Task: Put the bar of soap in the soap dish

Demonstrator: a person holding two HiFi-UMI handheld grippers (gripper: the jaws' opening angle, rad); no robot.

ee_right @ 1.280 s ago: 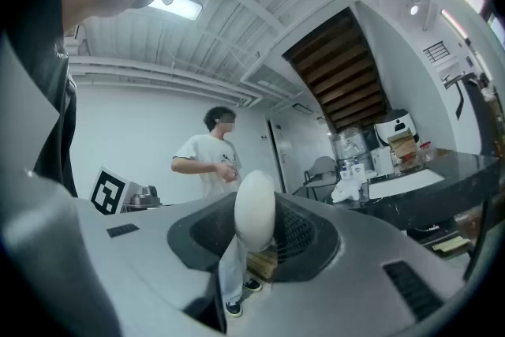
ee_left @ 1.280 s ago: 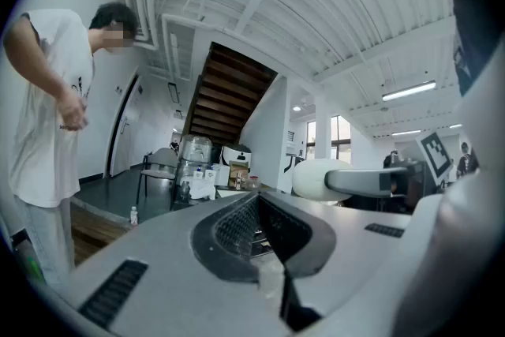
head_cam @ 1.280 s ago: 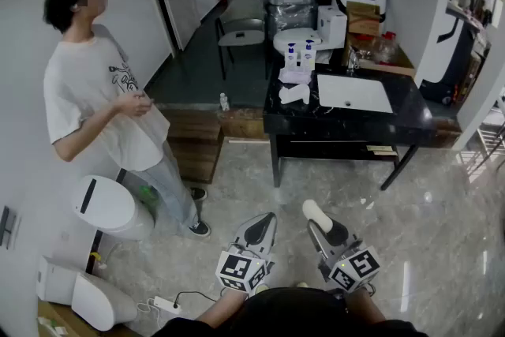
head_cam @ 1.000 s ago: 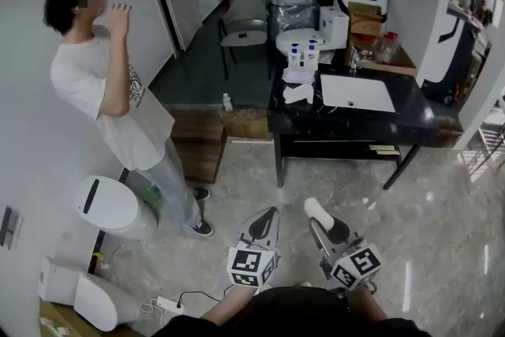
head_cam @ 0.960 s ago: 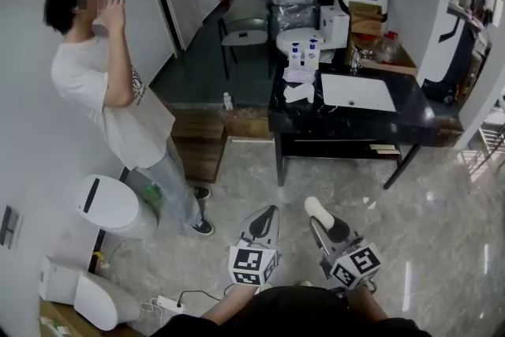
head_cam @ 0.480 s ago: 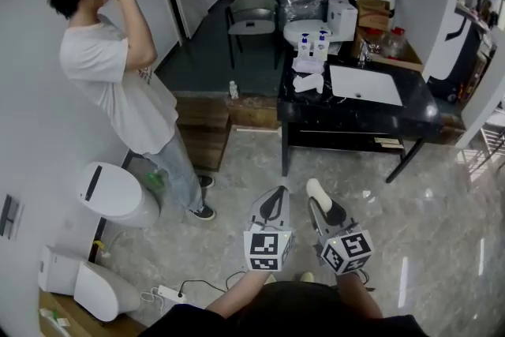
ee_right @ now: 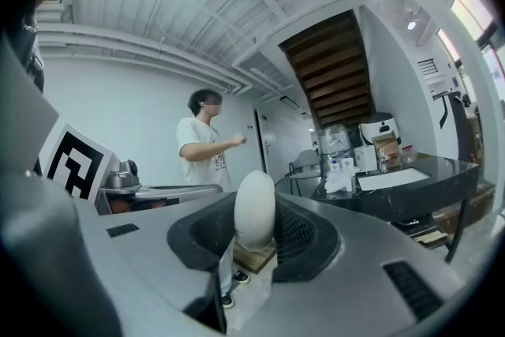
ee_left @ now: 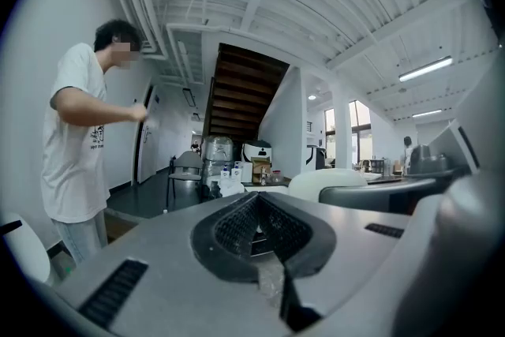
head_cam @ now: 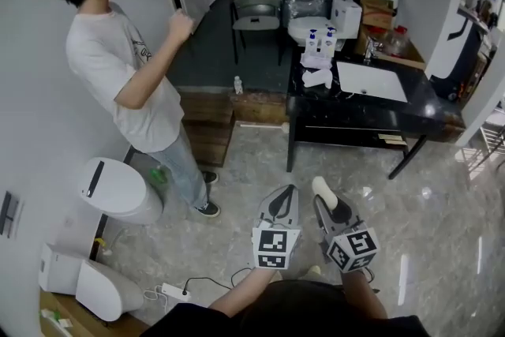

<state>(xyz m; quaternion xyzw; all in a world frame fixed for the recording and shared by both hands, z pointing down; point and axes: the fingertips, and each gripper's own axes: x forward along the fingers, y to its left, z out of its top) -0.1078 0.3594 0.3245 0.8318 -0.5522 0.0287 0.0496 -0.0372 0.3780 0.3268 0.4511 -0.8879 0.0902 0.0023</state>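
Note:
A white oval bar of soap [head_cam: 323,188] stands on edge between the pads of my right gripper [head_cam: 328,197], which is shut on it. In the right gripper view the soap [ee_right: 254,209] fills the gap at the tips of my right gripper [ee_right: 254,242]. My left gripper [head_cam: 282,200] is beside it, shut with nothing held; in its own view the left gripper [ee_left: 256,226] tips meet. Both hover over the marble floor, well short of the black counter [head_cam: 355,113] with its white basin [head_cam: 371,81]. A small white thing [head_cam: 318,78] lies at the counter's left end, too small to identify.
A person [head_cam: 126,83] stands at the left by the wall with one arm out. A white toilet [head_cam: 118,189] and a second white fixture [head_cam: 87,288] sit lower left, with a power strip [head_cam: 173,292] on the floor. Bottles [head_cam: 319,39] stand on the counter; a chair [head_cam: 256,8] is behind.
Both grippers and the view have drifted forward toward the counter. The person has lowered a hand from the face and now holds that arm out. The soap stays gripped.

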